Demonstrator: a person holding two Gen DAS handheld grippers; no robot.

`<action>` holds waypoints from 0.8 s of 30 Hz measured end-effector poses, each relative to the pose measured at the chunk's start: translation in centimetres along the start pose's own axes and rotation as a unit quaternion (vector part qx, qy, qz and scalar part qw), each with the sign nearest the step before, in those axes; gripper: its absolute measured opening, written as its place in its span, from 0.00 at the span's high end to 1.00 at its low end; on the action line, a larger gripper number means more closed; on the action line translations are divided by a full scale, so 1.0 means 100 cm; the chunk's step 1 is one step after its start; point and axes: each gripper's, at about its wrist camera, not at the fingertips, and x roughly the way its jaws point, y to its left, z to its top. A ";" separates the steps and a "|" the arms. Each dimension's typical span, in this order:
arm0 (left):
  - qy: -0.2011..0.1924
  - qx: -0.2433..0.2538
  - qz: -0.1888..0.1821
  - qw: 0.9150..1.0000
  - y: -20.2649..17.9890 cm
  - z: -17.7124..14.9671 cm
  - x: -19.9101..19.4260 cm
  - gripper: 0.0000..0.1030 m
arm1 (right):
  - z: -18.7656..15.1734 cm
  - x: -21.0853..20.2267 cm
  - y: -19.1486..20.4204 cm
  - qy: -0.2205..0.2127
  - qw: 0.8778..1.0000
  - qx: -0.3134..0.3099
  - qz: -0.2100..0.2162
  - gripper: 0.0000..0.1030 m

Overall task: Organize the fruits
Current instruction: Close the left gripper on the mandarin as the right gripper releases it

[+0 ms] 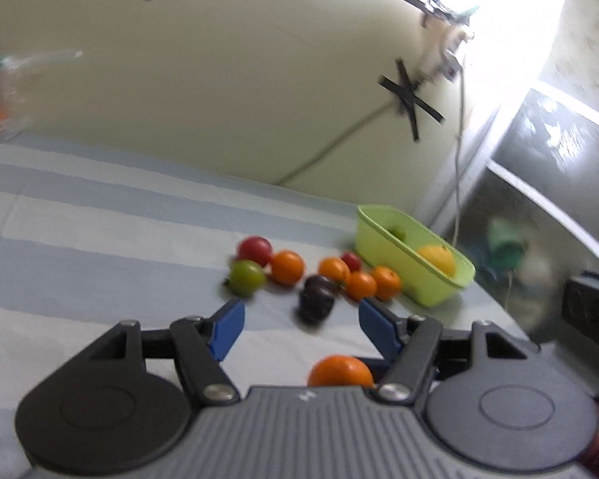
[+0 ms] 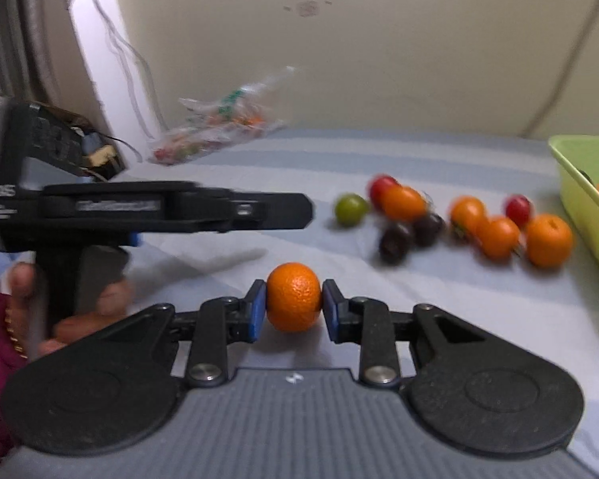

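A striped cloth (image 2: 439, 311) is carrying a green tub (image 1: 415, 275) beside scattered fruit. The left gripper (image 1: 299, 325) is hanging spread wide above it. The right gripper (image 2: 294, 310) is pinching an orange (image 2: 293, 297) just over the cloth.

a crinkled clear plastic bag (image 2: 219, 123) lies on the striped sheet (image 1: 100, 215) by the wall; black tape cross (image 1: 409, 97) above.

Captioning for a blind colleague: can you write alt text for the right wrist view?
The right gripper clamps an orange above a striped cloth. Beyond lie loose fruits beside a green bin; the left gripper hovers at left.
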 end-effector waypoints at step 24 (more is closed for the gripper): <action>0.050 0.121 0.112 0.985 -0.075 -0.033 0.027 0.62 | 0.026 0.028 -0.041 -0.017 0.997 0.059 -0.055 0.77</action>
